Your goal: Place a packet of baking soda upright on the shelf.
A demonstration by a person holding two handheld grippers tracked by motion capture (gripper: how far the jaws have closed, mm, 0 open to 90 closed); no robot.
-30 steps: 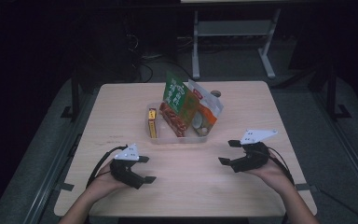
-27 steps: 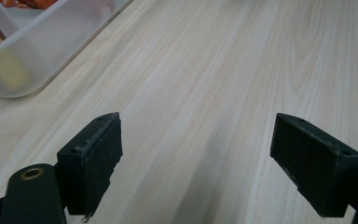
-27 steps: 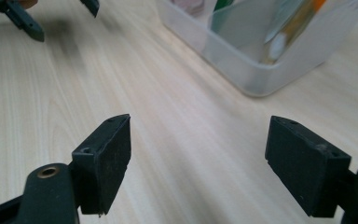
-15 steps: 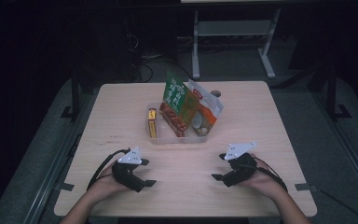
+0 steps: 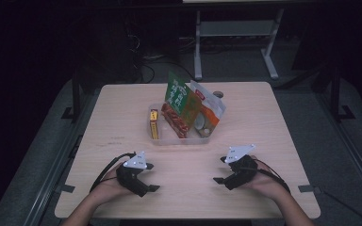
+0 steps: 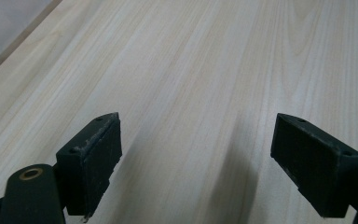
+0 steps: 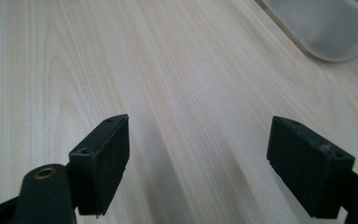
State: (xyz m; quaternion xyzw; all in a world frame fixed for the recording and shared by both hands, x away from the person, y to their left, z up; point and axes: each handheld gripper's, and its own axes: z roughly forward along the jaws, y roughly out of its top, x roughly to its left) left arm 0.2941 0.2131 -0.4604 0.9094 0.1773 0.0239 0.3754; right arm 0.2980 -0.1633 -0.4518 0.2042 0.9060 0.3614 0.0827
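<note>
Clear bin (image 5: 179, 139) of snacks at the table's middle, both grippers parked short of it.

Inside the bin, a green packet (image 5: 178, 96) and an orange pouch (image 5: 209, 112) lean upright, a yellow box (image 5: 154, 124) along its left wall, so each offers an edge to pinch. Nearer the person than the bin, the left gripper (image 5: 147, 177) and right gripper (image 5: 222, 170) rest low on the table (image 5: 273, 122), jaws apart, empty.

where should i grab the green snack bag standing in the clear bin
Grip the green snack bag by its flat top edge, coming from above. It stands upright, leaning on the orange bag, its top clear of the clear bin rim, so open jaws could probably close across that thin seam.
</note>
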